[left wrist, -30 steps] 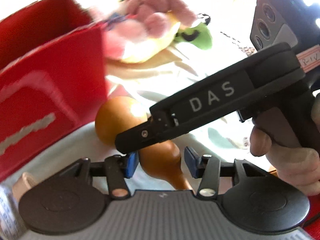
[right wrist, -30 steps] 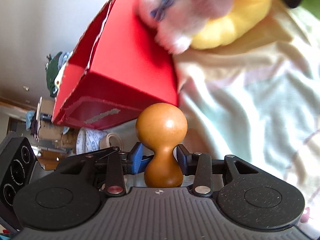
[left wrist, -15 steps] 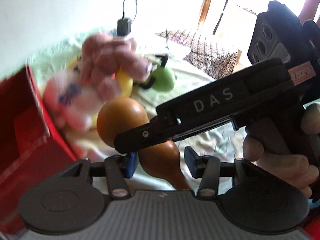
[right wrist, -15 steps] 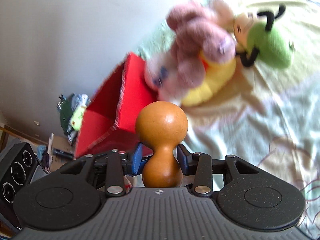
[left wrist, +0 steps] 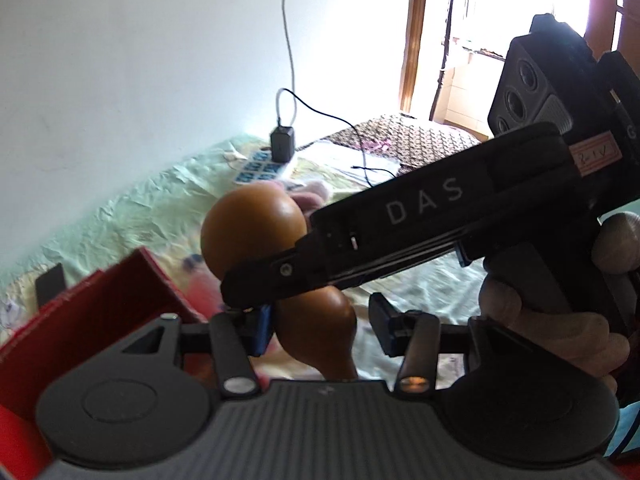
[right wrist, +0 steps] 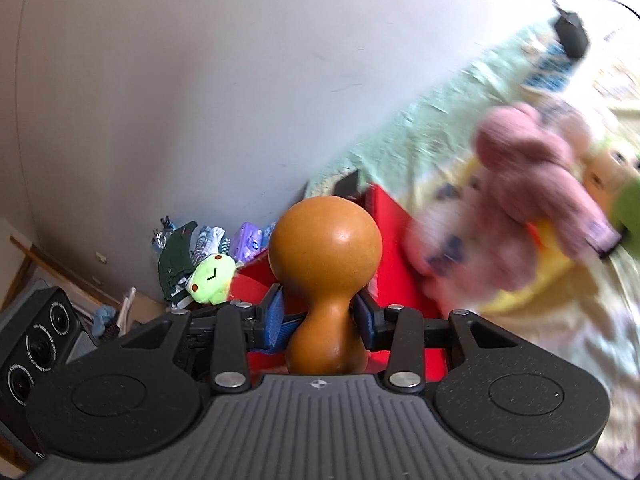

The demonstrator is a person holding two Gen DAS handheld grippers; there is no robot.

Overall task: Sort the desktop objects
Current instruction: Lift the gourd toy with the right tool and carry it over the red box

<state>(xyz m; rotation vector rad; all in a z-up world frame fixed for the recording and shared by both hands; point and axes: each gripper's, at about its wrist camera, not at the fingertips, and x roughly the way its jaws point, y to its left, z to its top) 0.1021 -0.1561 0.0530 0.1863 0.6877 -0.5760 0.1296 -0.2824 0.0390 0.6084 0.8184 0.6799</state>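
Both cameras have swung upward since a second ago, so the red box (left wrist: 100,312) that filled the left of the left wrist view now sits low at the near left, and far wall and bedsheet (left wrist: 132,220) take up most of the frame. From the left wrist, the left gripper (left wrist: 320,328) stands with its blue pads apart; the wooden gourd (left wrist: 256,232) passes between them, its lower bulb near the left pad, but whether they touch I cannot tell. The right gripper (left wrist: 256,280) crosses from the right and pinches the gourd's waist. A charger (left wrist: 282,145) rests far off on the sheet. From the right wrist, the right gripper (right wrist: 320,316) is closed on the wooden gourd (right wrist: 325,248) at its narrow neck, big bulb pointing away, with the red box (right wrist: 394,240) just behind it and blurred plush toys (right wrist: 520,216) to the right. A green frog plush (right wrist: 212,278) lies left. I judge the risk to be the smooth, rounded neck: a fast swing could let the gourd pivot or slip and miss the box.
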